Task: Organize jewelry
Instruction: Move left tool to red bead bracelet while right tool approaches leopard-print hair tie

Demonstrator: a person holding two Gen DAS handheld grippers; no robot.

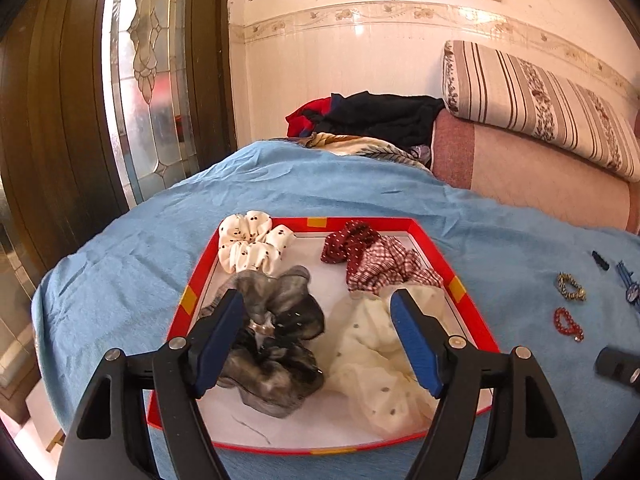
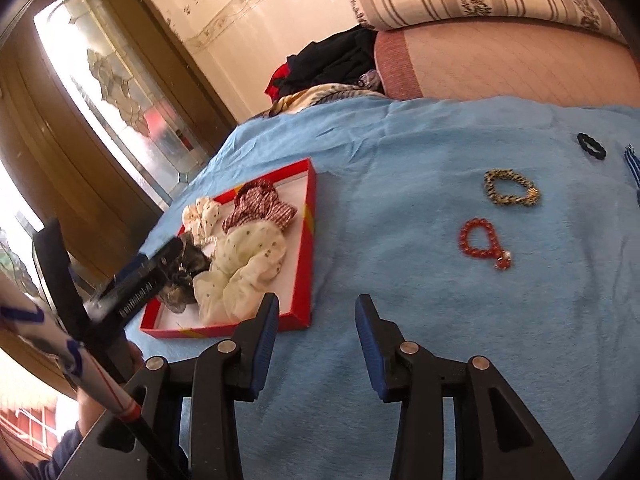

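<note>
A red-rimmed tray (image 1: 458,289) on the blue blanket holds several scrunchies: white dotted (image 1: 252,246), dark red dotted (image 1: 348,242), red checked (image 1: 386,266), grey sheer (image 1: 276,344), cream dotted (image 1: 376,364). My left gripper (image 1: 318,300) is open just above the grey and cream scrunchies. My right gripper (image 2: 316,302) is open over bare blanket, right of the tray (image 2: 306,240). A red bead bracelet (image 2: 482,242) and a gold-black bracelet (image 2: 512,192) lie ahead of it to the right; both also show in the left wrist view, the red bead bracelet (image 1: 568,324) and the gold-black one (image 1: 571,287).
A black hair tie (image 2: 591,146) and a blue clip (image 2: 633,168) lie far right. Dark clothes (image 1: 376,118) are piled at the back beside a pink sofa (image 1: 532,168) with a striped cushion (image 1: 536,100). A wood-framed glass door (image 1: 148,80) stands left.
</note>
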